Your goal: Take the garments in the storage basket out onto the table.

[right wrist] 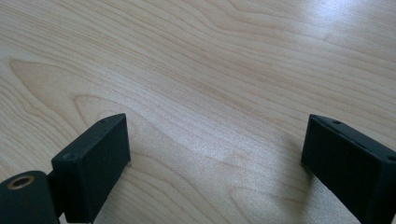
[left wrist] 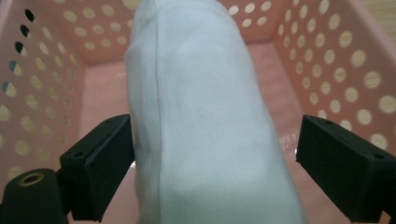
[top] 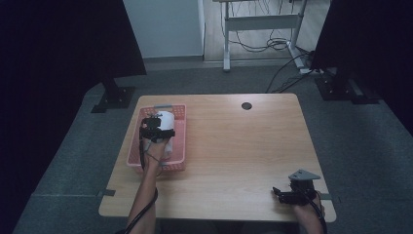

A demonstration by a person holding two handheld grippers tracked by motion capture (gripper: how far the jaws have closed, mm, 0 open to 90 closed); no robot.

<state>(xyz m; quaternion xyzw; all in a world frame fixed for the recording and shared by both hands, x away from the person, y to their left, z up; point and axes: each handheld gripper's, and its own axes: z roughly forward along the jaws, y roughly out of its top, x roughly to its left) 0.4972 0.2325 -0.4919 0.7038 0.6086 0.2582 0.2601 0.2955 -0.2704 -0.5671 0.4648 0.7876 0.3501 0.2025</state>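
Note:
A rolled white cloth [left wrist: 201, 93] lies lengthwise in a pink perforated basket [left wrist: 327, 60]. My left gripper [left wrist: 215, 140] straddles it: the left pad [left wrist: 112, 158] touches the cloth's side, while a narrow gap shows between the cloth and the right pad [left wrist: 336, 158]. In the high view the left gripper [top: 157, 127] reaches down into the basket [top: 131, 146] at the table's left, over the white cloth [top: 166, 118]. My right gripper [top: 280, 193] rests near the front right corner. Its jaws stand wide open [right wrist: 217, 144] over bare wood with nothing between them.
The wooden table [top: 234, 146] has a small dark round hole [top: 246, 106] near its far edge. Black stands [top: 114, 95] flank the table on the carpet, and a desk frame with cables [top: 263, 29] stands beyond.

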